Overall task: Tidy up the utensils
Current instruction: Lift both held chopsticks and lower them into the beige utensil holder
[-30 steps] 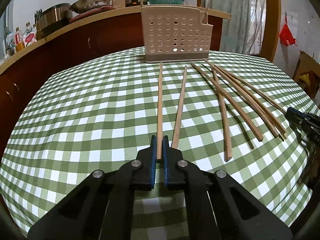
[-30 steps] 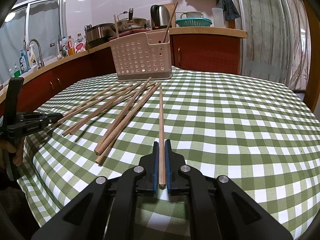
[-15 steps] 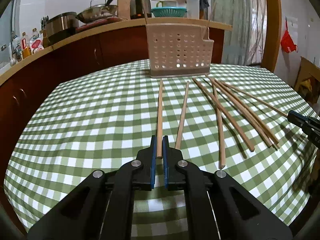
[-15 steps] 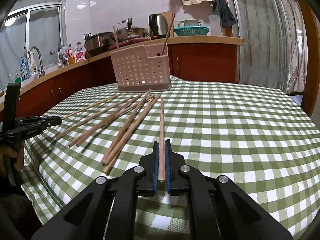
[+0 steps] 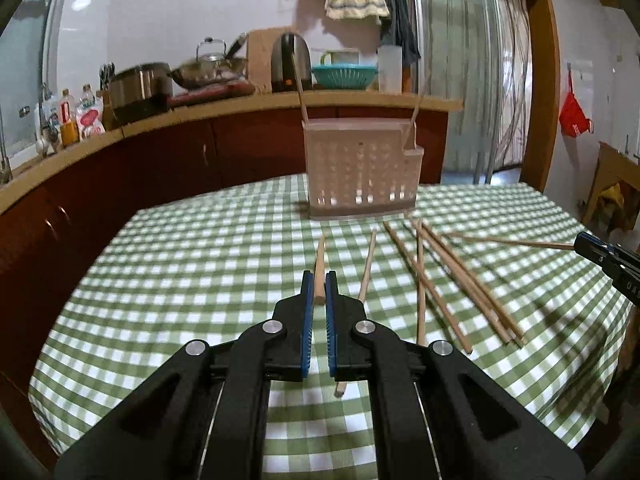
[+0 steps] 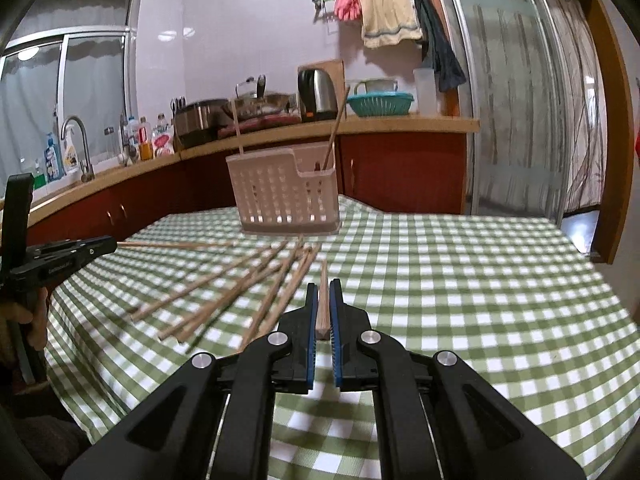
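My left gripper (image 5: 319, 280) is shut on a wooden chopstick (image 5: 319, 268) and holds it above the checked table, pointing at the white perforated basket (image 5: 362, 170). My right gripper (image 6: 323, 290) is shut on another chopstick (image 6: 323, 300), also lifted and pointing toward the basket (image 6: 286, 196). Several loose chopsticks (image 5: 444, 280) lie on the cloth between the two grippers; they also show in the right wrist view (image 6: 240, 284). Two chopsticks stand in the basket. The right gripper shows in the left wrist view (image 5: 608, 260), the left in the right wrist view (image 6: 64, 258).
The green checked tablecloth (image 5: 200, 264) covers a round table. Behind it runs a counter (image 5: 160, 124) with pots, a kettle (image 5: 290, 64), a teal colander and bottles. A sink tap (image 6: 78, 140) is at far left. A doorway is on the right.
Both grippers have risen and tilted up with their chopsticks, lifting them off the cloth. The views now look higher at the basket and counter.
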A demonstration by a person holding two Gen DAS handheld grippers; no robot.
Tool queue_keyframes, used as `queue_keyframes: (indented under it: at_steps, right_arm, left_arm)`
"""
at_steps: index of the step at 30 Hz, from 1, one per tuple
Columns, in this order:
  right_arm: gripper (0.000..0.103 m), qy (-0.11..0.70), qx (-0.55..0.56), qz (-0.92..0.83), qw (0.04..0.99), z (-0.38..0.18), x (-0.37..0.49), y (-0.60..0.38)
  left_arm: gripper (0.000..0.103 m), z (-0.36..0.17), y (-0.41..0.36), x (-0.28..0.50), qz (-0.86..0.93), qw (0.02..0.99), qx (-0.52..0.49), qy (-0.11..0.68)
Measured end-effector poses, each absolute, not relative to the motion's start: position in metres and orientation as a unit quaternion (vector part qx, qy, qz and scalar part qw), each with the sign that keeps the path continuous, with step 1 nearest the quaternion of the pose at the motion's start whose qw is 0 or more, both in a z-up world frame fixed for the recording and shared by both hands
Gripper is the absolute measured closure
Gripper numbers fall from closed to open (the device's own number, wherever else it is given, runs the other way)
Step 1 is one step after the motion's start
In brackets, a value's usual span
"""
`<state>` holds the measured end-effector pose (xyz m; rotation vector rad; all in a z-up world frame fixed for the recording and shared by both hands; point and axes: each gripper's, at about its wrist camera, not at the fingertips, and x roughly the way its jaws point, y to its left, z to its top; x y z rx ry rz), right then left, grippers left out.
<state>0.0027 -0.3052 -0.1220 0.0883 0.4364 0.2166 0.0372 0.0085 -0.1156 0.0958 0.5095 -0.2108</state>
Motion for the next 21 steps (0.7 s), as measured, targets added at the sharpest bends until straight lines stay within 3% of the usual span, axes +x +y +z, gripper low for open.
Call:
queue_keyframes:
  at_steps: [10, 21]
  right_arm:
    - [0.096, 0.176, 0.034, 0.112, 0.977, -0.065, -0.002, -0.303]
    - [0.096, 0.196, 0.027, 0.115, 0.974, -0.037, 0.044, -0.305]
  left_arm:
    - [0.097, -0.059, 0.025, 0.024, -0.096, 0.975, 0.021, 0.2]
    - [0.097, -0.034, 0.048, 0.06, -0.102, 0.972, -0.02, 0.211]
